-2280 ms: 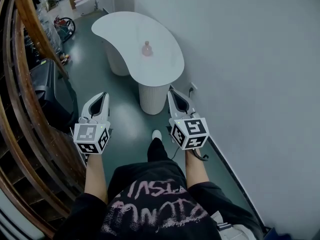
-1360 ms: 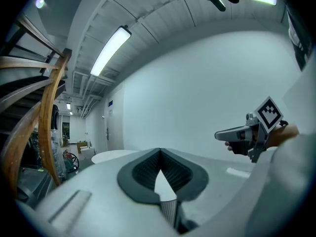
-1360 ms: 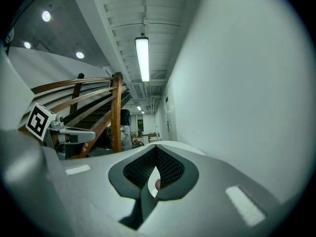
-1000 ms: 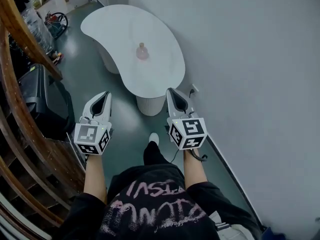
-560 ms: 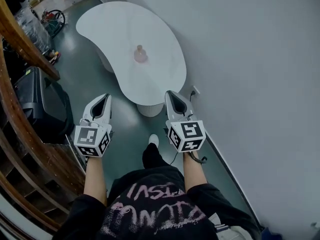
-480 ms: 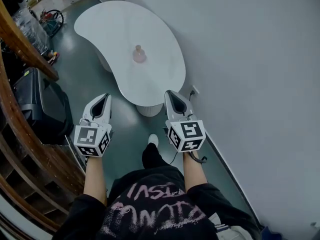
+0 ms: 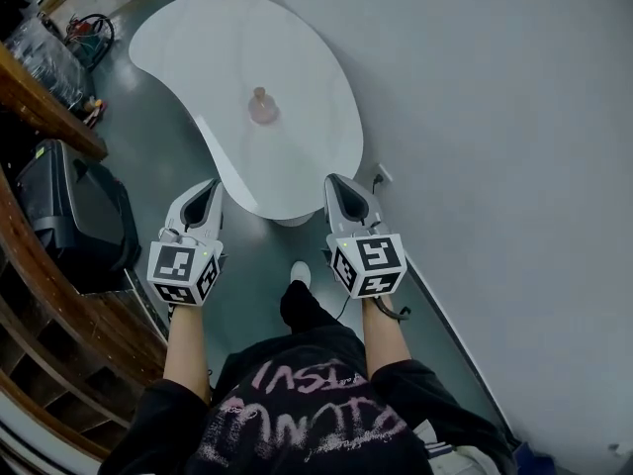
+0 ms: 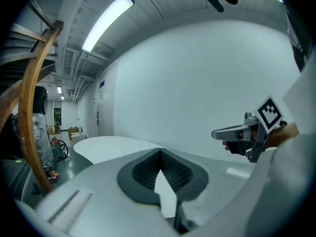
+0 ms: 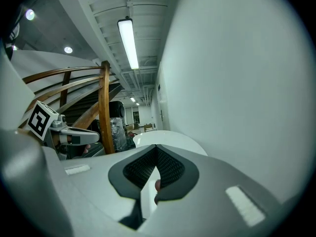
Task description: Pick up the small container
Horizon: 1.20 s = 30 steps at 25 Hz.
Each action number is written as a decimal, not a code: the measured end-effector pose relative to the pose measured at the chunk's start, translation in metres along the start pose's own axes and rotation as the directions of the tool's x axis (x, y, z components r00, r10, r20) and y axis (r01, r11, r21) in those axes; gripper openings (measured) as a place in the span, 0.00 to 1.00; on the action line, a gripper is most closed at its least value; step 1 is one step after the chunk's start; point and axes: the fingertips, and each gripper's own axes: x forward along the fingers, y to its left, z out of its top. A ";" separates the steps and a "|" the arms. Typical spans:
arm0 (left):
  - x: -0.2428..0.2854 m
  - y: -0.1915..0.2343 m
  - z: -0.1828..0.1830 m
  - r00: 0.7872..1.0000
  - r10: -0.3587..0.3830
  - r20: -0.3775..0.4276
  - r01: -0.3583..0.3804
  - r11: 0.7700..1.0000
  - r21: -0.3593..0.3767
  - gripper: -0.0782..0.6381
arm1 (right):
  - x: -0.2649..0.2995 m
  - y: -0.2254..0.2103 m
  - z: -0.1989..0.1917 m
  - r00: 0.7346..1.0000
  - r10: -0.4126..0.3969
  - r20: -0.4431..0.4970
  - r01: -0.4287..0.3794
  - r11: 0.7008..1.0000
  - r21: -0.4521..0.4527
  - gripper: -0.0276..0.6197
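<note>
left gripper (image 7: 206, 190): jaws pressed together at the tips, nothing held; only a narrow slit below the tips, with white tabletop showing through it in the left gripper view
right gripper (image 7: 338, 186): jaws also meet at the tips, empty; a small pinkish blob shows through the slit in the right gripper view, too small to identify
small container (image 7: 262, 107): pinkish, round body with a narrow top, upright on the table; well ahead of both sets of fingertips, between their two lines, somewhat nearer the left gripper's line; touched by neither
table (image 7: 218, 47): white, kidney-shaped top; its near edge lies just ahead of the fingertips, between the two grippers, in the head view
gripper pose: both held level, side by side and well apart, tips pointing toward the table
wall (image 7: 495, 117): plain pale surface, right of the right gripper's fingers
floor (image 7: 168, 156): dark green, under and left of the left gripper's fingers
black case (image 7: 69, 216): on the floor, left of the left gripper's fingers
wooden railing (image 7: 40, 97): curved, far left, beyond the case
shoe (image 7: 300, 273): white toe on the floor, behind the fingertips, between the two grippers
</note>
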 end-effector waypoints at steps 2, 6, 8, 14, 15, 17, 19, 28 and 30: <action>0.013 -0.001 -0.003 1.000 -0.009 -0.014 0.009 1.000 0.003 0.11 | 0.008 -0.008 -0.003 1.000 0.001 -0.009 -0.001 1.000 0.007 0.06; 0.042 0.001 -0.009 0.999 -0.024 -0.041 0.025 1.000 0.010 0.11 | 0.029 -0.023 -0.008 1.000 0.002 -0.025 -0.002 1.000 0.015 0.06; 0.055 0.002 -0.008 0.998 -0.027 -0.050 0.028 1.000 0.014 0.11 | 0.037 -0.031 -0.005 1.000 0.007 -0.026 -0.007 1.000 0.022 0.06; 0.080 0.012 0.002 0.997 -0.027 -0.074 0.030 0.999 0.036 0.11 | 0.065 -0.042 0.008 1.000 0.020 -0.023 -0.019 0.999 0.040 0.06; 0.084 0.014 0.004 0.997 -0.023 -0.079 0.026 0.999 0.041 0.11 | 0.070 -0.043 0.009 0.999 0.026 -0.024 -0.024 0.999 0.043 0.06; 0.091 0.017 0.007 0.996 -0.012 -0.087 0.016 0.999 0.046 0.11 | 0.078 -0.048 0.008 0.999 0.036 -0.028 -0.035 0.998 0.051 0.06; 0.097 0.018 0.010 0.996 -0.002 -0.093 0.007 0.998 0.055 0.11 | 0.085 -0.054 0.008 0.998 0.046 -0.031 -0.044 0.997 0.059 0.06; 0.116 0.020 0.023 0.990 0.030 -0.138 -0.015 0.994 0.109 0.11 | 0.109 -0.066 0.024 0.995 0.094 -0.028 -0.093 0.994 0.063 0.06; 0.116 0.020 0.029 0.990 0.039 -0.134 -0.024 0.993 0.116 0.11 | 0.109 -0.068 0.030 0.995 0.102 -0.016 -0.101 0.992 0.073 0.06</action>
